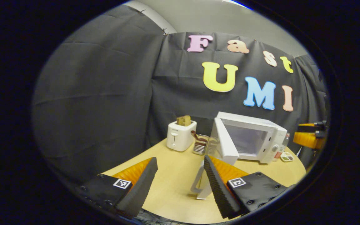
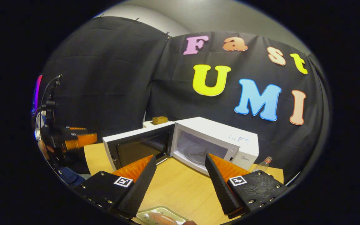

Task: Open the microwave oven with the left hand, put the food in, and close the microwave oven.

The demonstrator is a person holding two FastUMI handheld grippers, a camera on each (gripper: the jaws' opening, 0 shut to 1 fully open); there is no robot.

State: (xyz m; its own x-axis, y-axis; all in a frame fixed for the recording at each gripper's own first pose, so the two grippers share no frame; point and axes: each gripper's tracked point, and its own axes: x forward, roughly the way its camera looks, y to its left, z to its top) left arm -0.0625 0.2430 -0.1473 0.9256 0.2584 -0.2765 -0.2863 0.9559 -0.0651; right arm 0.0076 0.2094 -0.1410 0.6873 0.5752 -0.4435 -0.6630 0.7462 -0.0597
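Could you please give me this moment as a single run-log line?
white microwave oven: door open | food on pale plate: on wooden table, not inside | left gripper: open | right gripper: open

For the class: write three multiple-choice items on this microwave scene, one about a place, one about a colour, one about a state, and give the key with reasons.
1. What stands beside the microwave on its door's side?
A. toaster
B. kettle
C. blender

2. What colour is the microwave?
A. black
B. white
C. red

3. How is the microwave door?
A. shut
B. removed
C. swung open

Key:
1 A, the toaster with bread in its slots stands on the table there.
2 B, its casing is white in both views.
3 C, the door hangs wide and the cavity shows.
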